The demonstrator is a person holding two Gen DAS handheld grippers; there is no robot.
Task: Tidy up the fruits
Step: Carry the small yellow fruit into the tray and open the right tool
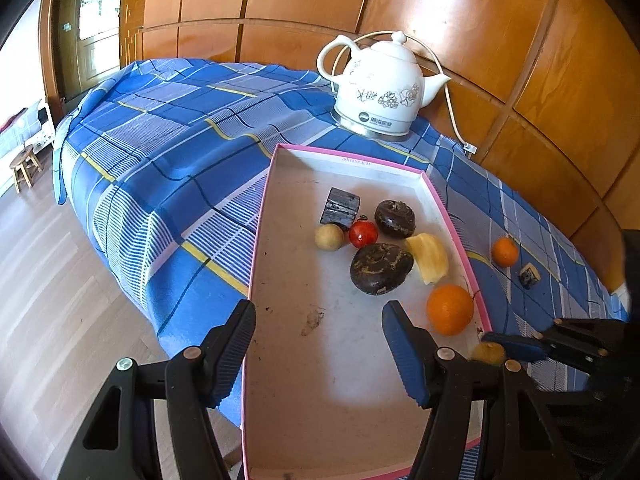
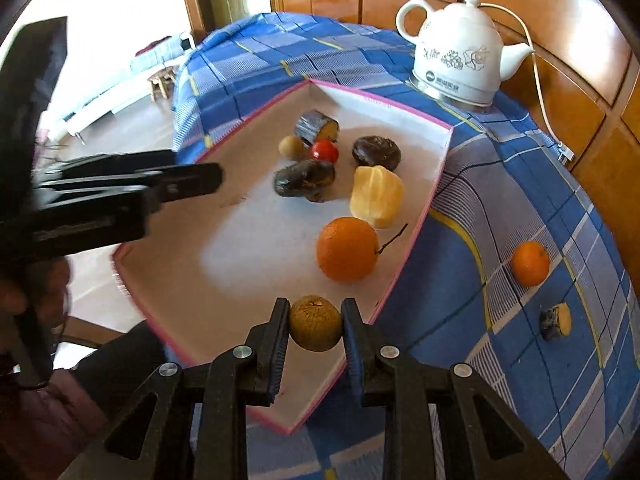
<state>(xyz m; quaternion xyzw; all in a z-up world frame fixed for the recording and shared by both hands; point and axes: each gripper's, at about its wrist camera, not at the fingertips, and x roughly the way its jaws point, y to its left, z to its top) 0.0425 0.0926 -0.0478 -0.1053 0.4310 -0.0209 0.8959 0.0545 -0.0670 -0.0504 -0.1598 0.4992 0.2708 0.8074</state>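
Nearest the right wrist camera, the right gripper (image 2: 316,326) has its fingers (image 2: 276,344) closed narrowly on a small brownish-yellow round fruit (image 2: 316,323), pads pressing it on both sides, above the near rim of the pink-edged box (image 2: 416,236). The left gripper (image 1: 318,354) stands over the near, bare part of the same box with its fingers (image 1: 232,356) set moderately wide and nothing between them. Inside the box, closest to the grippers, sits a large orange (image 2: 347,249) with a thin stem trailing beside it. Just beyond it lies a pale yellow ridged fruit (image 2: 376,196), and to its left a dark brown oblong fruit (image 2: 305,180). Farther in are a red cherry tomato (image 2: 325,150), a small tan round fruit (image 2: 291,146) beside it, a second dark round fruit (image 2: 376,153), and a dark-skinned cut piece with a yellow face (image 2: 316,127) nearest the far corner. Outside the box, on the blue checked cloth (image 2: 460,280) that covers the bench, rest a smaller orange (image 2: 530,263) and a small dark cut piece with a yellow end (image 2: 555,321), well apart from the box and near each other. At the far edge of the bench stands a white ceramic kettle (image 2: 460,52) on a metal base, its cord running to the wooden wall panelling (image 2: 560,8) behind.
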